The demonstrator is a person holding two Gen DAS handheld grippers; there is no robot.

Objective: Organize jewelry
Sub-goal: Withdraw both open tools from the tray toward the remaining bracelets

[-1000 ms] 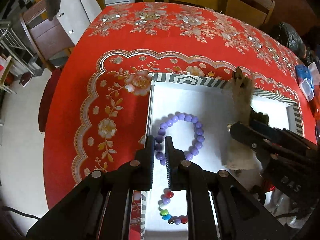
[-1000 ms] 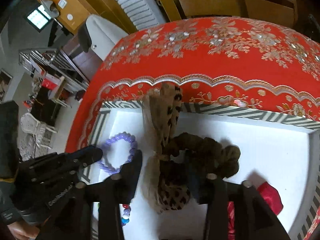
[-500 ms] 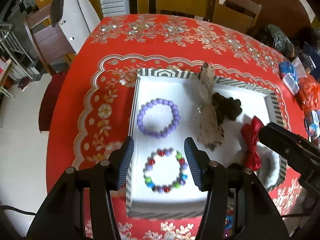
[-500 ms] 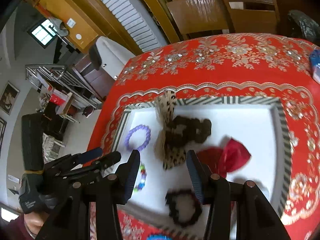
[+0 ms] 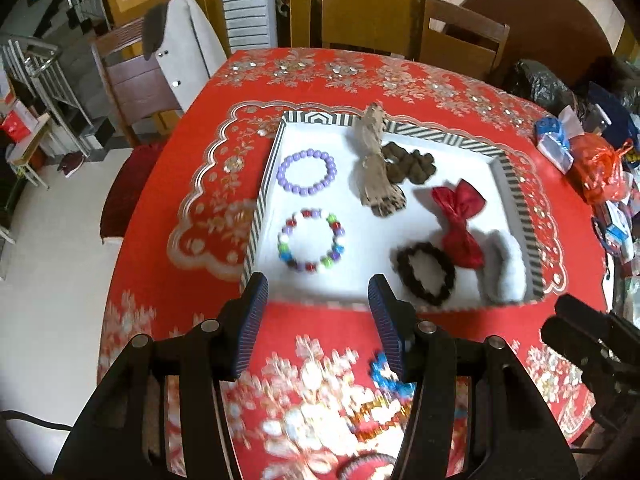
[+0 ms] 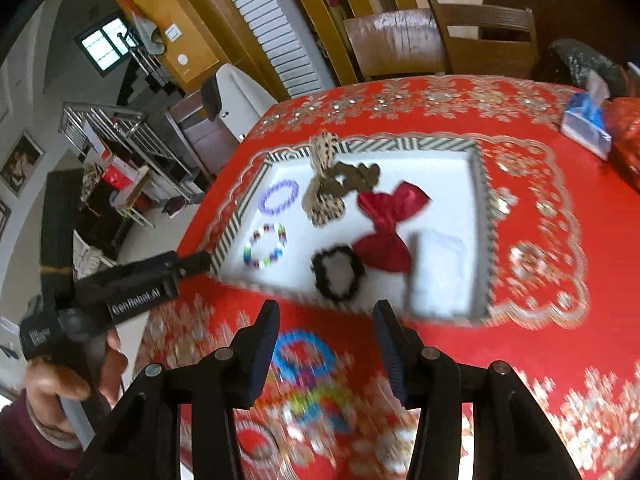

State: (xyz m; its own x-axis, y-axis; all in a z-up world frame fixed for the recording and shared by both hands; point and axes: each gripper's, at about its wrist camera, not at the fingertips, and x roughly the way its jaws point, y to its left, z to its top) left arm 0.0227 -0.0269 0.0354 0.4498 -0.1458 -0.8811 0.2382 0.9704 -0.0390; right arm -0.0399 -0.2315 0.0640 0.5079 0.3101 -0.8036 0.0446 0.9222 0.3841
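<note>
A white tray with a striped rim [image 5: 516,200] [image 6: 482,184] lies on the red tablecloth. It holds a purple bead bracelet [image 5: 306,173] [image 6: 279,197], a multicolour bead bracelet [image 5: 311,246] [image 6: 265,245], a leopard-print hair tie [image 5: 378,168] [image 6: 325,190], a red bow [image 5: 458,220] [image 6: 386,224], a black scrunchie [image 5: 425,273] [image 6: 337,272] and a white fluffy band [image 5: 505,268] [image 6: 438,276]. My left gripper [image 5: 317,320] is open and empty, near the tray's front edge. My right gripper [image 6: 326,344] is open and empty above a blurred blue bead ring [image 6: 304,358] [image 5: 386,372] on the cloth.
Wooden chairs [image 5: 404,20] stand at the table's far side. Bags and packets [image 5: 596,160] crowd the right edge. A blue tissue pack [image 6: 586,126] lies at the far right. More blurred colourful items [image 6: 320,404] lie on the cloth near me.
Both grippers have opened and pulled back out of the tray toward me. The purple bracelet and leopard-print tie stay in the tray.
</note>
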